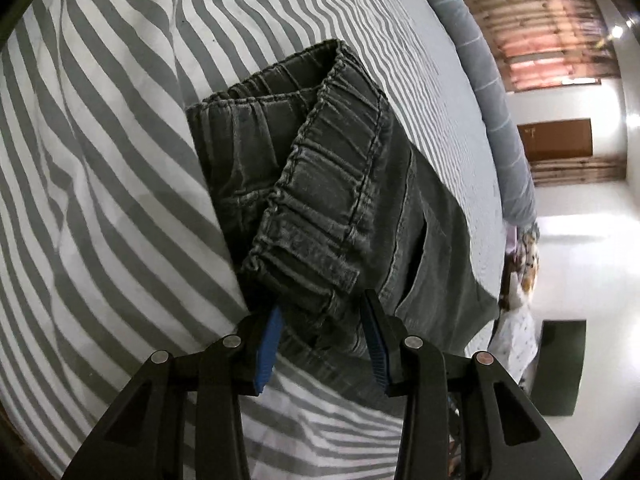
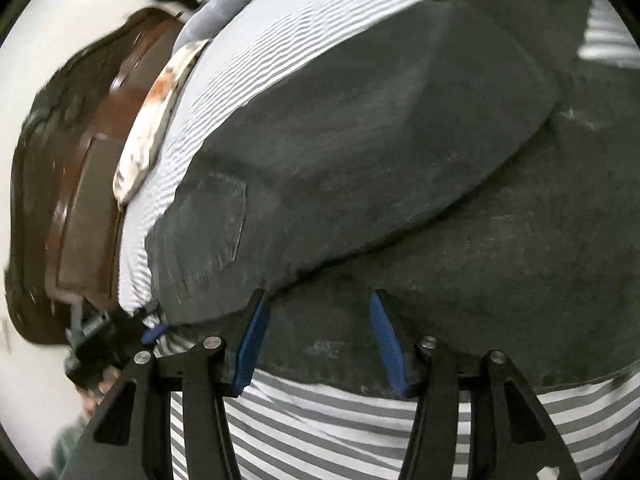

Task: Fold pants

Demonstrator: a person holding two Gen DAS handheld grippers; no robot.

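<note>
One pair of dark grey denim pants [image 1: 320,184] with an elastic waistband lies on one grey-and-white striped bed sheet [image 1: 100,160]. Two black grippers with blue pads: left gripper [image 1: 320,316], right gripper [image 2: 316,312].

We see our right tongs [image 2: 318,300] spread wide over the near edge of the dark grey pants [image 2: 400,152], which lie across the grey-and-white striped bed [image 2: 340,420].
</note>
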